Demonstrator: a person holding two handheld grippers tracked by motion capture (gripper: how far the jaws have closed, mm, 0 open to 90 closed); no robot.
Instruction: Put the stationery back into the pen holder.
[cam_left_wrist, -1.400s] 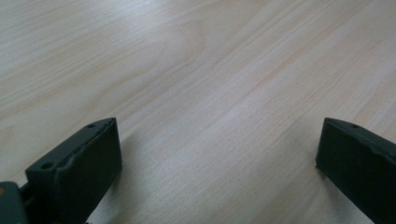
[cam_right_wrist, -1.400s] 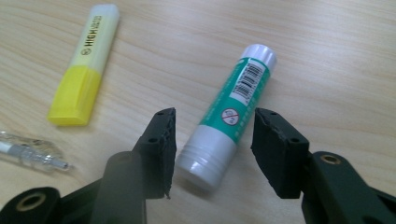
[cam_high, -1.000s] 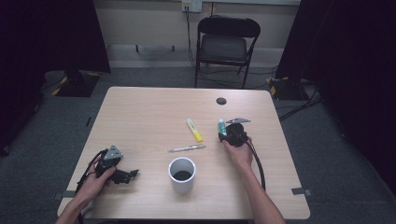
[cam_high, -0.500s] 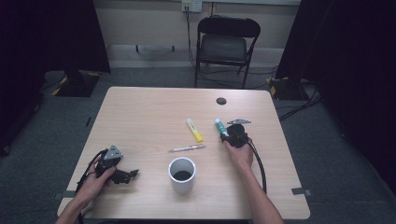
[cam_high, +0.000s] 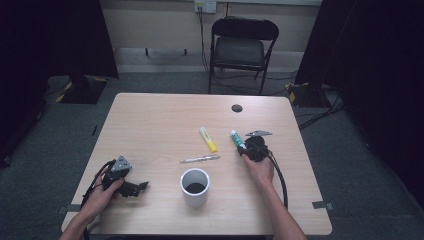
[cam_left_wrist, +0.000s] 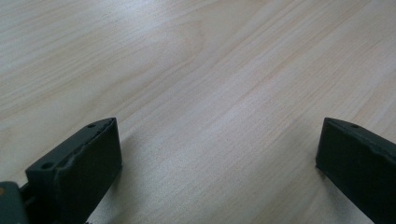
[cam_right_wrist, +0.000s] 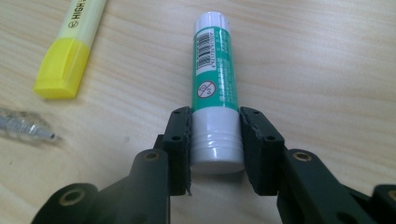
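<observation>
Gripping: the right gripper (cam_right_wrist: 215, 140) has its jaws closed on the white ribbed end of the glue stick (cam_right_wrist: 213, 81), one pad on each side of the barrel.
Glue stick position: lying flat on the table (cam_high: 150, 125), right of centre in the high view, at about 2 o'clock from the white cup (cam_high: 195, 186).
Long axis: in the right gripper view the stick runs straight away from the jaws toward 12 o'clock, in line with the gripper; in the high view it points toward roughly 11 o'clock from the right hand (cam_high: 260, 167).
Hold point: at the very end of the barrel, so most of the length overhangs ahead of the pads; judged liable to droop or pivot when lifted.
Neighbours: yellow highlighter (cam_high: 208, 139) just beside the stick at its 9 o'clock, apart from it; clear pen (cam_high: 199, 159) nearer the cup, also apart.
Left gripper (cam_high: 125, 181): jaws wide open over bare wood near the table's left front, holding nothing.
Nearer hand: the right, already on the stick; the left is well apart from it.
Likely destination, as a judgement: the cup, at about 7 o'clock from the stick.
</observation>
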